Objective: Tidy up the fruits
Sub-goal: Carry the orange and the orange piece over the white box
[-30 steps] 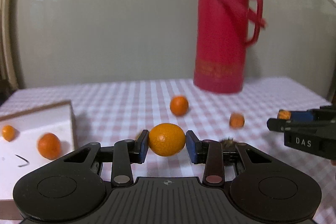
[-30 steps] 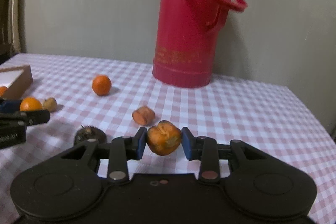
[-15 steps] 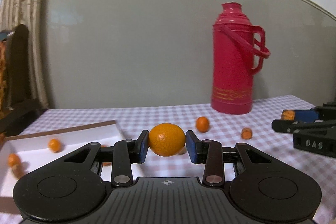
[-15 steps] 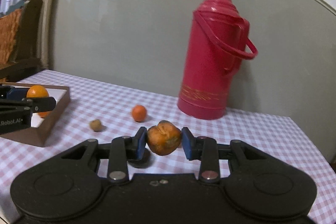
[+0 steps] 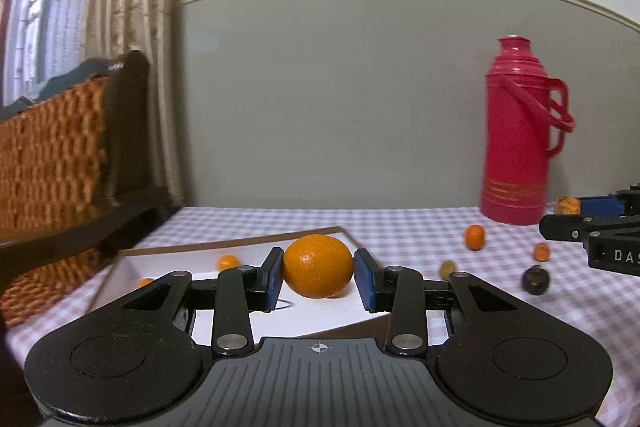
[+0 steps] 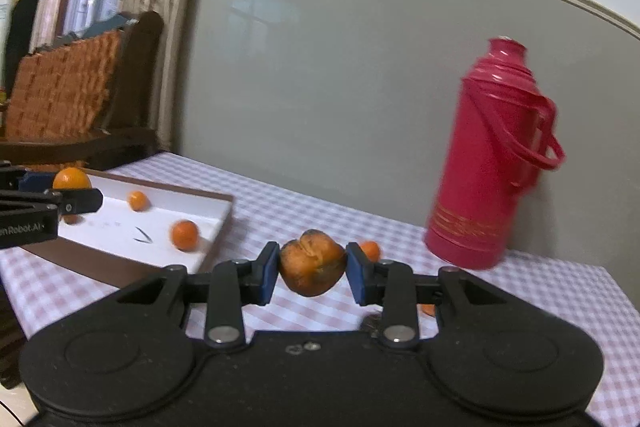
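Left wrist view: the left gripper [image 5: 318, 279] is clenched on a round orange [image 5: 318, 265], both blue pads pressed against its sides, and the fruit hangs above the near part of a shallow white box [image 5: 320, 319] with a brown rim. Inside the box, past the gripper's fingers, lie two small oranges [image 5: 228, 261], one partly hidden behind the left finger. Right of the box, on the pink checked tablecloth [image 5: 400, 223], sit loose pieces: a dull yellowish fruit [image 5: 448, 269], a dark round fruit [image 5: 536, 279], a small orange piece [image 5: 542, 251] and a small orange [image 5: 475, 237]. The other gripper's black arm reaches in from the right edge. Farther back a red flask [image 5: 516, 143] stands near the grey wall, and a wicker chair [image 5: 52, 155] sits off the table's left end by a curtain.

Right wrist view: the right gripper [image 6: 312, 273] grasps a wrinkled, blemished orange fruit [image 6: 313, 269] above the tablecloth, just right of the box's corner. Its body hides most of the loose fruit behind it; only slivers show. The left gripper enters from the left edge, its orange above the box's far side.
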Motion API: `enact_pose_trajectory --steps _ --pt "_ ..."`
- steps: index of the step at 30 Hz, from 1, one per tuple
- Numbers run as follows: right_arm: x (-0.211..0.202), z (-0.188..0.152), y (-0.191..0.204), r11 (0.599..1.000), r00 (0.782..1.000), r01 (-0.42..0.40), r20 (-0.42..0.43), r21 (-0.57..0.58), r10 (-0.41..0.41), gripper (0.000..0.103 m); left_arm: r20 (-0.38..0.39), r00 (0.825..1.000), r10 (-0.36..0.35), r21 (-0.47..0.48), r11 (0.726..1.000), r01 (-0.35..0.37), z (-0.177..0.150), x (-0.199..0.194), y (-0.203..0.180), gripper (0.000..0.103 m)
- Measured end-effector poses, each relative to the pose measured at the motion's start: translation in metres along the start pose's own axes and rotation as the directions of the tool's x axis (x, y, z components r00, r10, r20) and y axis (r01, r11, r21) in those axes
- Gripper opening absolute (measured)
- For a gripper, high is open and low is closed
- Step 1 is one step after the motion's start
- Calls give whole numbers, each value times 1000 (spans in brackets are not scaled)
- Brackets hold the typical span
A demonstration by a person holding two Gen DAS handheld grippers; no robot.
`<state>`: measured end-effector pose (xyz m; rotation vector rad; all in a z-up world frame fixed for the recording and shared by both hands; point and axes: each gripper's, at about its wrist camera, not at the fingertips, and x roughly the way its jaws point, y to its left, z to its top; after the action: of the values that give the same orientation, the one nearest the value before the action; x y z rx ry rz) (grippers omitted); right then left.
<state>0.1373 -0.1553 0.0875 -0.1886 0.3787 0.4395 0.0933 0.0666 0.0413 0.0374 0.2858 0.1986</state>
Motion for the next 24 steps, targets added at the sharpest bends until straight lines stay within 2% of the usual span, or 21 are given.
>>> enact_pose_trajectory --steps 13,24 --pt "8 25 69 984 985 -166 46 -70 169 27 15 995 100 -44 994 -100 -4 -26 48 38" --pt "9 34 100 968 970 -226 65 -105 234 27 39 989 143 -65 988 -141 -3 -33 69 38"
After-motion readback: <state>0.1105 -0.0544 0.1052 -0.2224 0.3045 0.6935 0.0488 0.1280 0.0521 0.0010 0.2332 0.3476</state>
